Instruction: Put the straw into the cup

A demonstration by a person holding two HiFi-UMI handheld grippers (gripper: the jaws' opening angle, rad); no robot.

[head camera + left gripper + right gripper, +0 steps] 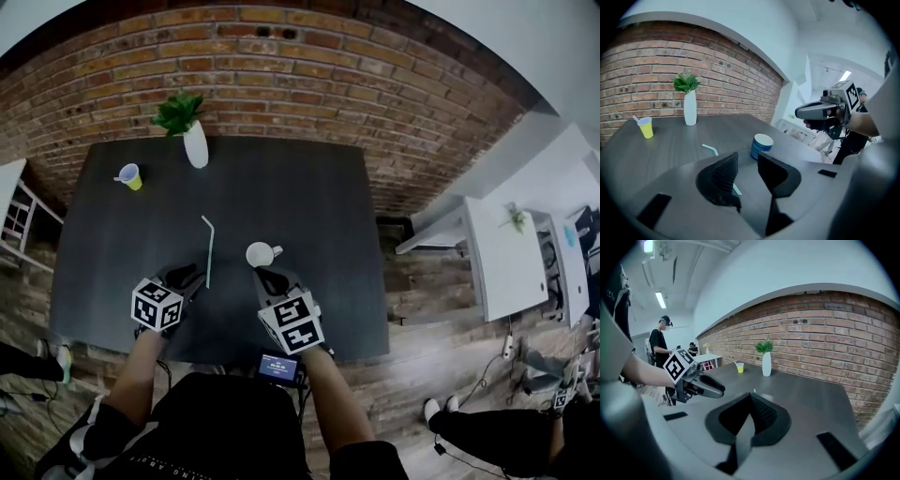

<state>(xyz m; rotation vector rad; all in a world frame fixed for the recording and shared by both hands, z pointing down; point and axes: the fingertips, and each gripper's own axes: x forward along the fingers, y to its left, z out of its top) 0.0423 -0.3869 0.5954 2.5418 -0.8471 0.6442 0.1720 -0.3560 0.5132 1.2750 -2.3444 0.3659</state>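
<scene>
Tabletop (661, 154) straw (710, 149), seemingly partly behind jaws

Head view looks steeply down on the table (300, 187); both gripper views look low across it toward the brick wall (281, 84).

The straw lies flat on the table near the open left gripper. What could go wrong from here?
1. The straw is thin and lies flat on the table; the open left gripper may push it away instead of gripping it.
2. The cup stands just ahead of the shut right gripper; a careless move could knock it over.
</scene>
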